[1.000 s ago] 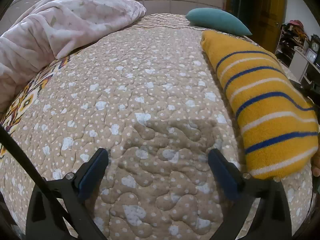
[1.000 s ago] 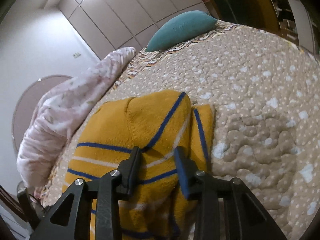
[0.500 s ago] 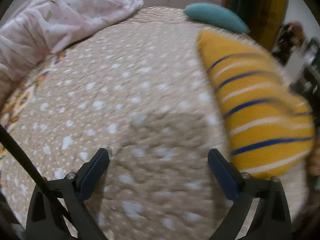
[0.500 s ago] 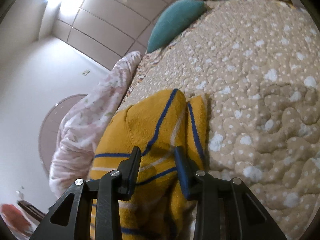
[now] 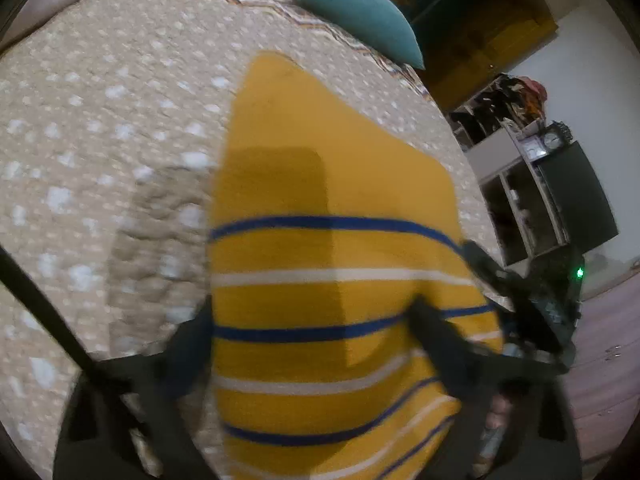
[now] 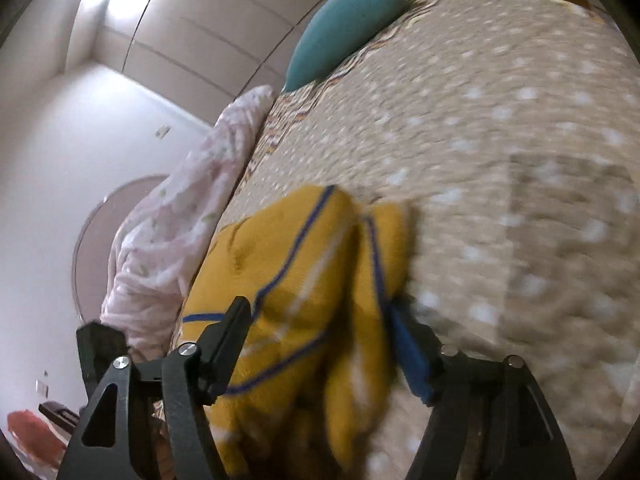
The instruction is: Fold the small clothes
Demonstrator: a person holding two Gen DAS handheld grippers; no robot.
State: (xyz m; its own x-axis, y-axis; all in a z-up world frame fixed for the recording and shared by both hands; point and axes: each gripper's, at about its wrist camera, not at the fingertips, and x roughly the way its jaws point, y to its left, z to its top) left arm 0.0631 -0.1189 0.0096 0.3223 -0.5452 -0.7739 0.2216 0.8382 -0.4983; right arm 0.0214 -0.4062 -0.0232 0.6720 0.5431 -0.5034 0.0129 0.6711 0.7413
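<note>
The sweater [image 5: 332, 264] lies on the bed [image 5: 100, 128], near its edge. Behind it, at the far end of the bed, rests a pillow [image 5: 356, 12]. In the right wrist view a bunched blanket [image 6: 176, 232] lies along the bed's left side, left of the sweater.

Motion blur smears the yellow striped garment [image 5: 320, 280], whose near end runs off the bottom edge; shelf clutter [image 5: 520, 208] beside the bed is unreadable.

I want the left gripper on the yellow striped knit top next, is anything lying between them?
Nothing visible does. The left gripper already has the yellow striped knit top between its closing jaws, on the beige dotted quilt.
</note>
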